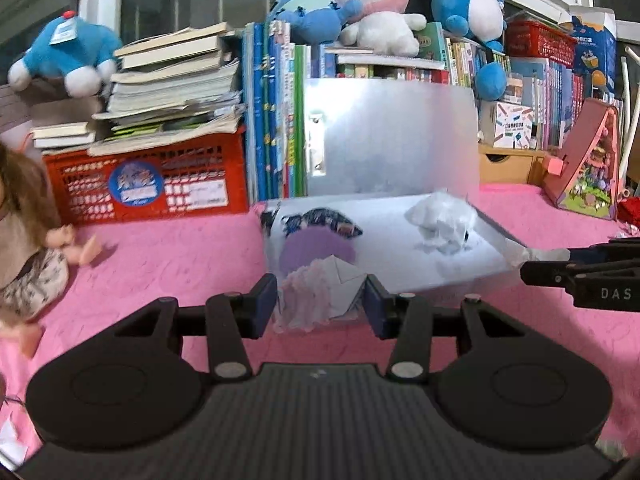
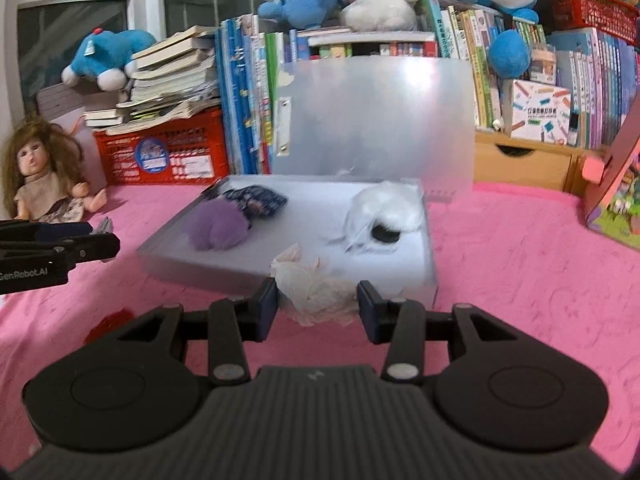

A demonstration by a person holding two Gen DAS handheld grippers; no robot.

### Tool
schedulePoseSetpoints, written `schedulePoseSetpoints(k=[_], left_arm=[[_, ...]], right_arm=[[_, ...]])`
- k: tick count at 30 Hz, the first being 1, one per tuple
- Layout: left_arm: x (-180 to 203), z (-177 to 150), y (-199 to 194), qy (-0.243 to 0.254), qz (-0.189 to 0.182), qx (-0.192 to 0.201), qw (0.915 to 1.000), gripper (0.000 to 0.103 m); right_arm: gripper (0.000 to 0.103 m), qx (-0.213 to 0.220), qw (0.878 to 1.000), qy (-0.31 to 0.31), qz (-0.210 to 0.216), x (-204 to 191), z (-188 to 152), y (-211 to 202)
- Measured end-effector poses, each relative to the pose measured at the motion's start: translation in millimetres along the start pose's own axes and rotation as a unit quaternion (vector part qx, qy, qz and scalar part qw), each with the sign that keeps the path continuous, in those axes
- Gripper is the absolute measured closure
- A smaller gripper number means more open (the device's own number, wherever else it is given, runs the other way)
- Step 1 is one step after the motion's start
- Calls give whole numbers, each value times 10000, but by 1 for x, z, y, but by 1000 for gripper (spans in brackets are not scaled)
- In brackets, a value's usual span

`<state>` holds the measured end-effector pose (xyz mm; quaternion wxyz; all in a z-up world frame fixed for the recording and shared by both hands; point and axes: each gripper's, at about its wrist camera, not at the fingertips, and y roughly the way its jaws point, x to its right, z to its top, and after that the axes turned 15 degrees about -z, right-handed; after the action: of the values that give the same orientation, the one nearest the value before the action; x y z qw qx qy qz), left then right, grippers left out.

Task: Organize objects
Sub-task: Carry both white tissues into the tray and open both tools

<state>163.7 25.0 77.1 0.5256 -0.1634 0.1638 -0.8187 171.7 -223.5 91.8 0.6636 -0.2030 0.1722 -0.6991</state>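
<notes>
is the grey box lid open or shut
Open: the translucent lid stands upright behind the grey box, whose purple plush shows inside.

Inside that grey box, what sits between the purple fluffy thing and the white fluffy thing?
Nothing: the right wrist view shows bare box floor between the purple plush and the white plush.

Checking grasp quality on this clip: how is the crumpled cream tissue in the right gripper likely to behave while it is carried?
The crumpled tissue looks soft and thin, so it probably squashes between the right gripper pads. It seems very light for its bulk. Loose edges hang below the jaws, so it may flop, snag on the open box rim or tear if tugged.
</notes>
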Motion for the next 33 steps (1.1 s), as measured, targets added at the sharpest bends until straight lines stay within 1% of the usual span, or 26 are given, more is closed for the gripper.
schedulePoseSetpoints(k=[4,7,11,14,19,21,23,27,33], left_arm=[[-4,17,23,-37,-46,-23,10000,50],[-7,24,44,-31,82,-110,9999,50],[-15,26,75,-101,163,-336,9993,51],[-22,25,93,-320,63,-501,9982,51],[-28,20,120,-446,27,-776,9960,51],[-31,19,130,-507,73,-872,9949,51],[-32,16,137,-458,174,-916,9946,51],[-34,17,147,-343,270,-951,9945,51],[-39,21,161,-297,425,-979,9938,51]], right_arm=[[56,-88,9999,129,-72,6,14,21],[56,-225,9995,206,-122,8,19,40],[56,-374,9987,298,-164,7,19,63],[56,-461,9983,318,-155,5,17,76],[56,-580,9978,265,-177,0,17,94],[56,-618,9975,284,-177,-1,17,100],[56,-641,9973,293,-204,0,17,105],[56,-677,9968,328,-251,1,20,113],[56,-745,9960,335,-357,3,23,124]])
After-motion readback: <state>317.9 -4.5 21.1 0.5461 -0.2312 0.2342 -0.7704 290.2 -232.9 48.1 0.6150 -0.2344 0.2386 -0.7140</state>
